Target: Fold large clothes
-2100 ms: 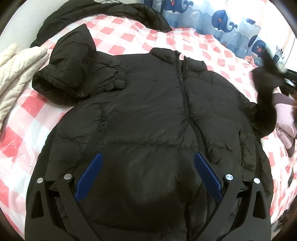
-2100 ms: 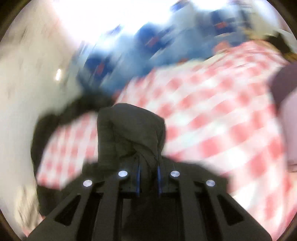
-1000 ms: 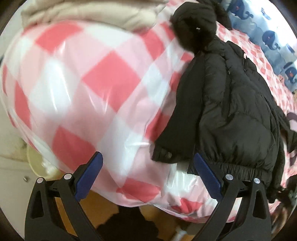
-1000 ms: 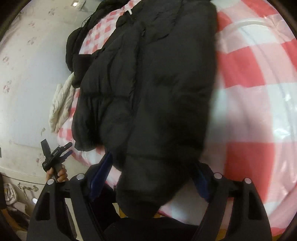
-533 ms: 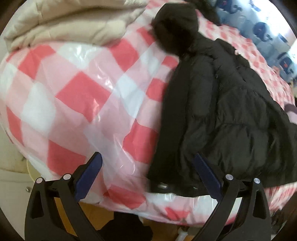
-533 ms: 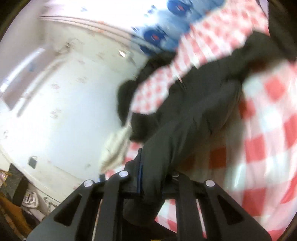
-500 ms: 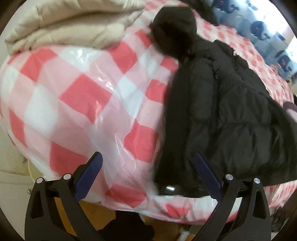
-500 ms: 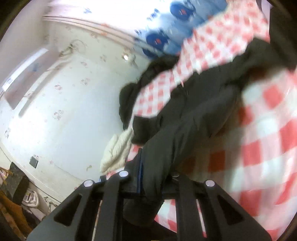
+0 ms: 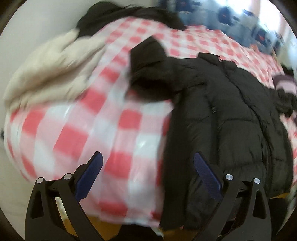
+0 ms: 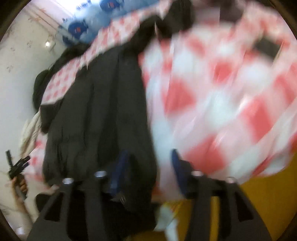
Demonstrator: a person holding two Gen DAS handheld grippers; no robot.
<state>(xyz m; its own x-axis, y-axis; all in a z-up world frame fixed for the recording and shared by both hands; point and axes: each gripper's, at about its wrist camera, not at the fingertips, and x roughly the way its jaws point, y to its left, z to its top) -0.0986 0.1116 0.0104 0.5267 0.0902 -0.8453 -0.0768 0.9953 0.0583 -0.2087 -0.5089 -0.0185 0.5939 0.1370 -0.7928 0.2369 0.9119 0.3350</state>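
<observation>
A black puffer jacket [image 9: 228, 118] lies on the red-and-white checked bed cover [image 9: 92, 129], its hem hanging over the near edge and one sleeve folded in at the upper left. My left gripper [image 9: 146, 166] is open and empty above the bed's near edge, its right finger over the jacket's left hem corner. In the blurred right wrist view the jacket [image 10: 96, 118] fills the left half. My right gripper [image 10: 148, 166] is open at the jacket's hem, with the hem edge between its fingers. The left gripper [image 10: 17, 166] shows at far left.
A cream quilted garment [image 9: 50, 68] lies at the bed's left side. Another black garment [image 9: 130, 16] lies at the far edge, before a whale-print curtain [image 9: 232, 16]. A pink and dark striped garment [image 9: 284, 83] is at the right. Orange-brown floor [image 10: 269, 204] lies below the bed.
My right gripper has let go of the jacket hem and opened. My left gripper has swung up and right, so the jacket sits more squarely in its view.
</observation>
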